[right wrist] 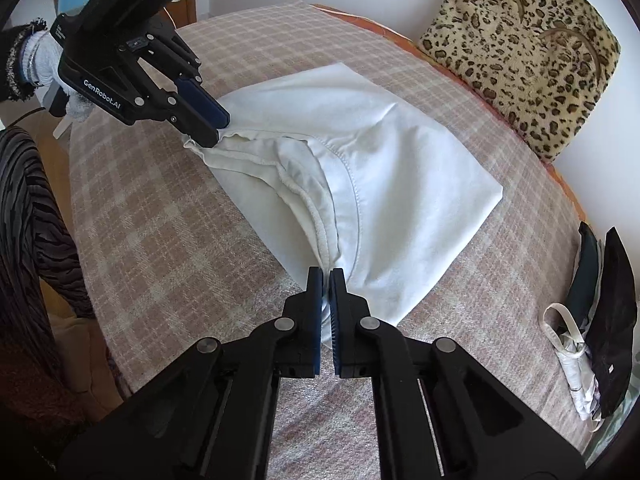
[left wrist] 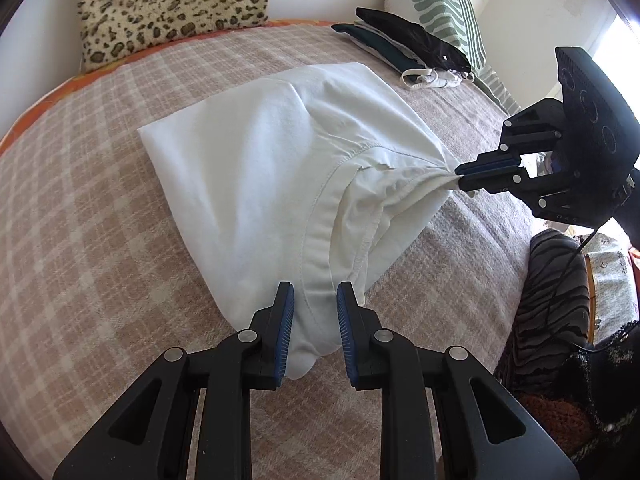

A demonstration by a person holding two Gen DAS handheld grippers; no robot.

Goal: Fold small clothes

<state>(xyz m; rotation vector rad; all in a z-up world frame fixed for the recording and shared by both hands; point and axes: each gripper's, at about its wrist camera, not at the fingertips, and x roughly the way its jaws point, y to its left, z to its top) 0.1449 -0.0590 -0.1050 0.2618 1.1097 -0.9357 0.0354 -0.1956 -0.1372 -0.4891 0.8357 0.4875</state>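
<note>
A white garment [left wrist: 256, 184] lies on the checked pink-and-cream blanket [left wrist: 100, 208] covering the bed, its far end flat and squared off, its near end lifted and stretched between the two grippers. The stitched hem and a ribbed inner edge curve across the raised part.

The left gripper [left wrist: 314, 296] has the near corner of the cloth bunched between its blue pads, and the fingers pinch that fold. The right gripper [right wrist: 325, 280] is clamped tight on the other corner of the same edge, its pads nearly meeting with thin cloth drawn taut between them; seen from the left wrist it pulls the fabric into a narrow point.

At the far side of the bed sits a small pile of folded dark clothes [left wrist: 404, 46] with a pale strappy piece [left wrist: 432, 78] at its foot. A leopard-print cushion [left wrist: 172, 4] leans against the wall, and a green-striped pillow [left wrist: 440, 4] stands behind the pile. A gloved hand [right wrist: 52, 68] with a dark knitted cuff holds the left gripper's handle.
</note>
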